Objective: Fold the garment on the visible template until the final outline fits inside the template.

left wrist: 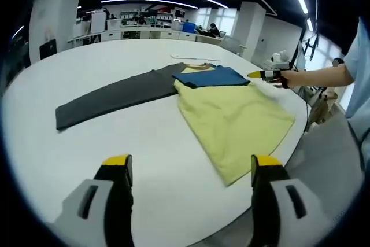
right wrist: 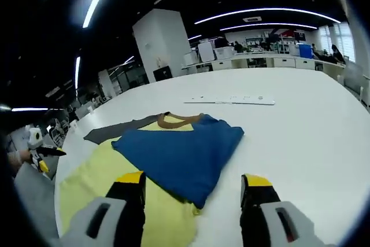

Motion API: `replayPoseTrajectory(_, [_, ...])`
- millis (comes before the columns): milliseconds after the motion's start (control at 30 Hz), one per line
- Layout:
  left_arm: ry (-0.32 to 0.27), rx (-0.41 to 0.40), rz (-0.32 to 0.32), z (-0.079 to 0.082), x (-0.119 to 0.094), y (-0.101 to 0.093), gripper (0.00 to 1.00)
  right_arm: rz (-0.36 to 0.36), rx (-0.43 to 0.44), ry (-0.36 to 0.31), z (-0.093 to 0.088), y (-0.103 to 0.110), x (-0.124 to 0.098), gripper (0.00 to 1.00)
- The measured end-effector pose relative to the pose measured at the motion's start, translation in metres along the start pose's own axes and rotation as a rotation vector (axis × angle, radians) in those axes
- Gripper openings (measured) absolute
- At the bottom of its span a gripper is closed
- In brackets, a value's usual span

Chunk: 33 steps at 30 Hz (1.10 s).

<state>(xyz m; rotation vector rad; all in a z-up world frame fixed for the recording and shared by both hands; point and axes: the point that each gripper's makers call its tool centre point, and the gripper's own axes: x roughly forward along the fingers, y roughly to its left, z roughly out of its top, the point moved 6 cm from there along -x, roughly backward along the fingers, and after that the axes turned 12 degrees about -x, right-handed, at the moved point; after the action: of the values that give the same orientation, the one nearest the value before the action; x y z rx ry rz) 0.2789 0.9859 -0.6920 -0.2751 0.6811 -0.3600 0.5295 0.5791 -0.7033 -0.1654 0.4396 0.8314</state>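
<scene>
Now both hand-held grippers point(left wrist: 189, 172) point(right wrist: 192, 192) hover open

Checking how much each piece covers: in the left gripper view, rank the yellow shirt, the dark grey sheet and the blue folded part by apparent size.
1. Yellow shirt
2. Dark grey sheet, close behind the shirt and lying farther off, so unsure
3. Blue folded part, clearly smallest

Ahead of my left hand-held gripper point(left wrist: 188, 172) the white worktop point(left wrist: 115, 137) is bare up to the flat yellow garment point(left wrist: 231, 120) at 1 o'clock and the grey template point(left wrist: 115, 93) at 11. From my right hand-held gripper point(right wrist: 188, 192), open worktop runs from 1 to 3 o'clock, broken by a thin white strip point(right wrist: 231, 100) at 12, beyond the blue folded part point(right wrist: 179, 154).
</scene>
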Motion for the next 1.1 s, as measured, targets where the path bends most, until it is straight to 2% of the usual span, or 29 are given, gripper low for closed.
replayPoseTrajectory(67, [0.002,-0.001,-0.003,0.000,0.000,0.000,0.82,0.003,-0.011,-0.003,0.002,0.003,-0.001,0.75])
replayPoseTrajectory(233, [-0.004,-0.001,-0.006,0.001,0.000,0.000,0.82,0.024,-0.057,0.008,0.002,0.009,-0.003,0.81])
replayPoseTrajectory(467, [-0.012,-0.015,-0.017,0.002,0.000,0.000,0.82,0.056,-0.097,0.016,0.004,0.020,-0.010,1.00])
replayPoseTrajectory(633, [-0.047,-0.060,-0.023,0.007,-0.001,0.007,0.81,0.080,-0.106,0.019,0.002,0.031,-0.019,1.00])
replayPoseTrajectory(700, [-0.043,-0.056,-0.017,0.008,0.000,0.011,0.81,0.082,-0.128,0.024,0.002,0.035,-0.023,1.00])
replayPoseTrajectory(900, [-0.020,-0.024,-0.014,0.016,0.003,0.019,0.80,0.091,-0.113,0.011,0.003,0.039,-0.035,1.00])
replayPoseTrajectory(1033, [-0.025,-0.029,-0.021,0.026,0.004,0.031,0.77,0.093,-0.109,0.006,0.003,0.041,-0.045,1.00])
replayPoseTrajectory(1100, [-0.016,-0.023,0.003,0.030,0.005,0.040,0.74,0.097,-0.102,0.001,0.002,0.045,-0.048,1.00])
